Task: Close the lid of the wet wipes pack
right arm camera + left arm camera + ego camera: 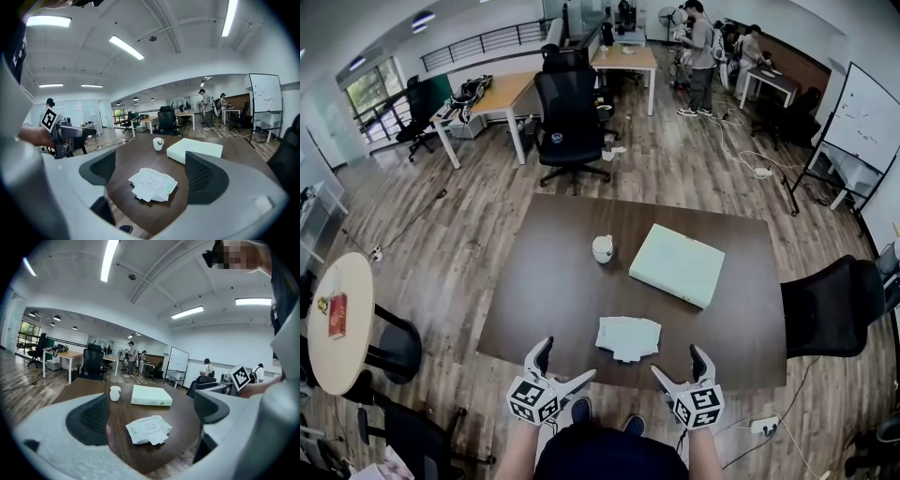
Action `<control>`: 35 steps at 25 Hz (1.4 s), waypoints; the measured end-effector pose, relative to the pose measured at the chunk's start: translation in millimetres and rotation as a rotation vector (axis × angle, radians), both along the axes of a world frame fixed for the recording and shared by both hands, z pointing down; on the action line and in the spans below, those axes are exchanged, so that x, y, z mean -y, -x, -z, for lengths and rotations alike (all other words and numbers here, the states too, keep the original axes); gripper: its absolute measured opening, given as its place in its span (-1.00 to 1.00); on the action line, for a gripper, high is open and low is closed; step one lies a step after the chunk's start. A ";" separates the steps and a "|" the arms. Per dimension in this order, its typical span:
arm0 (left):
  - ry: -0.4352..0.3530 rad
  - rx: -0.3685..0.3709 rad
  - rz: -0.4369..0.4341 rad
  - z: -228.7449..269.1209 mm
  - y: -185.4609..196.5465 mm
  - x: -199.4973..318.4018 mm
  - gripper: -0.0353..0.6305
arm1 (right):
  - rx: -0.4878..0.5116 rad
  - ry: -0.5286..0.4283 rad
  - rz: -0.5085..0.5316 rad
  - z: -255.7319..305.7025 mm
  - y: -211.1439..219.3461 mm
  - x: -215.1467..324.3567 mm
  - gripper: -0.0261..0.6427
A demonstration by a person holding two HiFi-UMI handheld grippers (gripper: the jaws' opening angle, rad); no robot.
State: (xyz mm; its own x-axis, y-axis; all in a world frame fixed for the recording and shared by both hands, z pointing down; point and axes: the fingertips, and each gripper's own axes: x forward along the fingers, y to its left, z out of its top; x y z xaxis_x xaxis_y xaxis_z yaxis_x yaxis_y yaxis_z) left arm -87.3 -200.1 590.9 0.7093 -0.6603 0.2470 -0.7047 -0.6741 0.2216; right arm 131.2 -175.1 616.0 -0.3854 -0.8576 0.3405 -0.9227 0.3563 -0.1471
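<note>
Both jaw pairs stand wide, nothing between the pads. I see my left gripper (567, 361) and right gripper (677, 364) hovering at the near edge of the dark table (534, 309), each angled inward, clear of everything on it. The wet wipes pack (628, 337) lies flat near that edge, between the two grippers, untouched. Farther back are a white cup (603, 248) and, to its right, a pale green box (678, 263).
</note>
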 end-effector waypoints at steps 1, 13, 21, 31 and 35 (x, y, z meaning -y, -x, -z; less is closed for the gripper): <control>0.006 -0.001 -0.002 -3.1 0.3 2.0 0.77 | -0.003 0.012 0.000 -6.0 0.7 2.3 0.50; 0.031 0.016 -0.015 -16.9 1.6 12.1 0.77 | -0.067 0.122 0.051 -86.2 10.5 17.3 0.50; 0.042 0.036 -0.010 -16.8 8.3 6.5 0.77 | -0.303 0.154 0.246 -143.5 36.0 34.7 0.51; 0.049 0.049 0.025 -12.7 15.2 3.4 0.77 | -0.529 0.214 0.428 -211.1 50.0 49.6 0.51; 0.053 0.050 0.037 -13.8 17.5 6.3 0.77 | -0.589 0.222 0.458 -222.0 52.9 55.4 0.51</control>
